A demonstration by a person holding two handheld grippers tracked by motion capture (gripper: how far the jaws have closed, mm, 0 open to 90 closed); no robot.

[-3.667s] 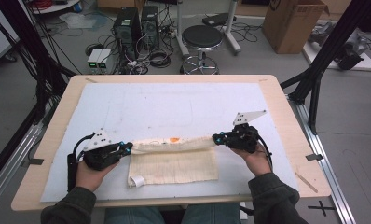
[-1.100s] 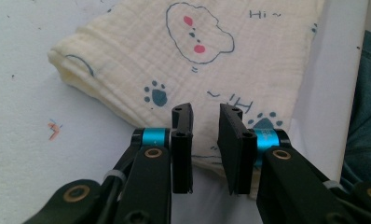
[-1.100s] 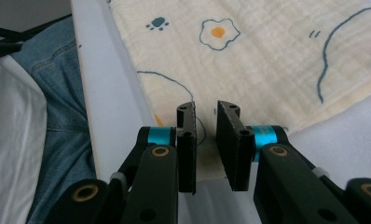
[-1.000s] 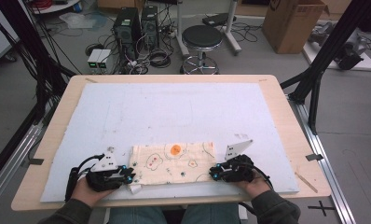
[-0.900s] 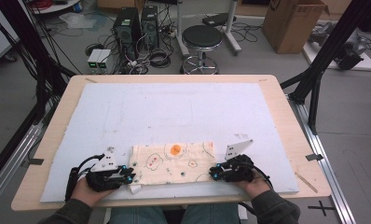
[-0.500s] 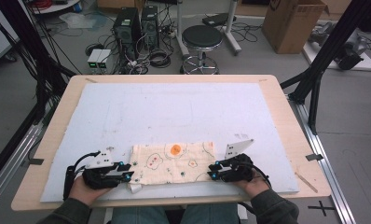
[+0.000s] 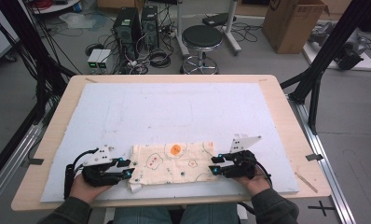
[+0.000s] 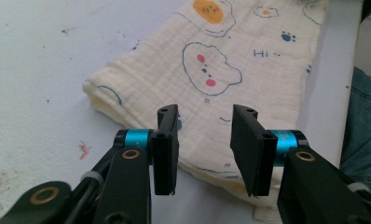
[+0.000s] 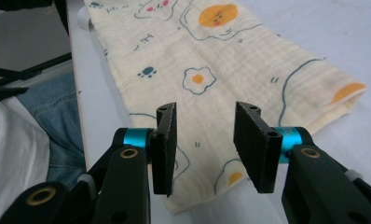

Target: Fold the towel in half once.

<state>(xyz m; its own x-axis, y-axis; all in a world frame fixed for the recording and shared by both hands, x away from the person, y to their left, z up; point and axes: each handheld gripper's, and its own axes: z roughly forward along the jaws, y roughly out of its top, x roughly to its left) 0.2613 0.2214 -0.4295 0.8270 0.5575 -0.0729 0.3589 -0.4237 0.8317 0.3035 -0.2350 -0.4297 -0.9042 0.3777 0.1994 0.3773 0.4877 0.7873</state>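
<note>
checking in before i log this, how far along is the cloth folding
Done: the printed muslin cloth lies folded flat near the mat's front edge. In hand: nothing; left tongs and right tongs have just been opening, off the cloth. Left: perhaps another fold, judging by its long shape.

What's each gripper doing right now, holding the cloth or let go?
Left gripper: open, jaws just opening, above the cloth, not gripping.
Right gripper: open, jaws just opening, cloth released.

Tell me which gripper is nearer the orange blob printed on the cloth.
Right, slightly. The right gripper sits at the cloth's right end, the left gripper at its left end; the orange blob lies right of centre.
</note>
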